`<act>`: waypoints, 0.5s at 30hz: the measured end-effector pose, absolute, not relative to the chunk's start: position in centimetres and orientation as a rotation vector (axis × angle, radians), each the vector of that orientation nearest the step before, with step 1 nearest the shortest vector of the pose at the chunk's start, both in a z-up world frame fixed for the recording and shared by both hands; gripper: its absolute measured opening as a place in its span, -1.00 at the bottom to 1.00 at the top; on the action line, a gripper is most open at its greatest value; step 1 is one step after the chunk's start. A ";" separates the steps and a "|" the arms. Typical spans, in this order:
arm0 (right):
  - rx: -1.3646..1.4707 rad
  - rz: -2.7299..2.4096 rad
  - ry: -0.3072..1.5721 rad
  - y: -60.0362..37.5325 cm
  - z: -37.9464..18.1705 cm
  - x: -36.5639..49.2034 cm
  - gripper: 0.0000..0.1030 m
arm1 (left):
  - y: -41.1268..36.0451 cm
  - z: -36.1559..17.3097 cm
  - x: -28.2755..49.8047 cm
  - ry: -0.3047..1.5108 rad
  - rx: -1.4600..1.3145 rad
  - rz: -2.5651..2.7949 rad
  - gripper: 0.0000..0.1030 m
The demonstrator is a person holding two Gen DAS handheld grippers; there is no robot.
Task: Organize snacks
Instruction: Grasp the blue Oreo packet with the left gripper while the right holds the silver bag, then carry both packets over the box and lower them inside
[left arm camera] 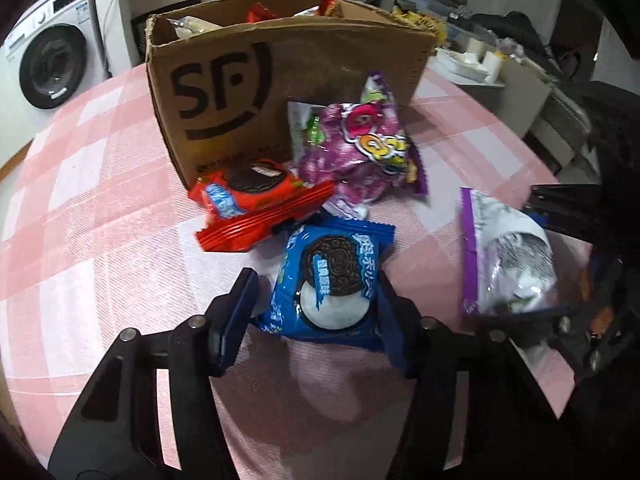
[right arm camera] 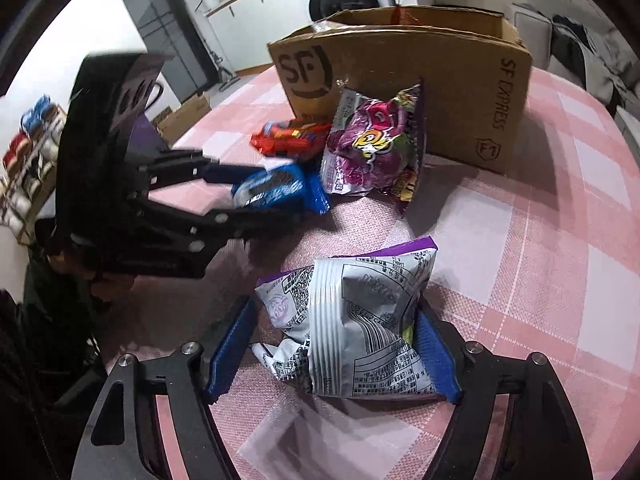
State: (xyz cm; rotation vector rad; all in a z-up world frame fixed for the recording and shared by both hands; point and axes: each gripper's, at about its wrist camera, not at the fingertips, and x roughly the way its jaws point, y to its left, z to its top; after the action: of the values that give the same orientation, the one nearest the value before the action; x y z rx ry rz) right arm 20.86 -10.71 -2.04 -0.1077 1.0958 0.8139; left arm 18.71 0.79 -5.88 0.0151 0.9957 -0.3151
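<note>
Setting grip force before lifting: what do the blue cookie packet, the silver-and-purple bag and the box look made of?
Blue cookie packet: glossy plastic film, with glare and serrated sealed ends. Silver-and-purple bag: thin, probably foil-lined film, with a metallic sheen and sharp crinkles. Box: matte brown cardboard, apparently corrugated, with a raw cut rim and printed logo.

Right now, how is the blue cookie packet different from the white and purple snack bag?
The blue cookie packet is small, flat and square, with a sandwich cookie pictured; the white and purple snack bag is larger, puffy and crumpled, its printed back showing. The packet sits between the left gripper fingers, the bag between the right gripper fingers. Both lie on the pink checked tablecloth, outside the cardboard box.
</note>
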 end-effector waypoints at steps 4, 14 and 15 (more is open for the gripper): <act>-0.067 0.802 1.102 -11.6 -2.0 21.0 0.52 | 0.7 -5.7 17.3 0.972 -0.017 -0.334 -0.18; -0.007 0.791 1.018 -13.1 -0.6 20.0 0.39 | 1.7 -3.9 14.0 0.920 -0.082 -0.323 -0.18; 0.000 0.797 1.007 -13.2 -0.3 19.9 0.39 | 1.9 -3.6 13.7 0.910 -0.084 -0.320 -0.18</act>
State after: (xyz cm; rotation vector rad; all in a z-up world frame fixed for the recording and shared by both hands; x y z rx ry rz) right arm 19.85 -13.21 -0.30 0.0005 1.0072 0.7966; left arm 13.73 1.90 -3.57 -0.0845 0.9098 -0.3201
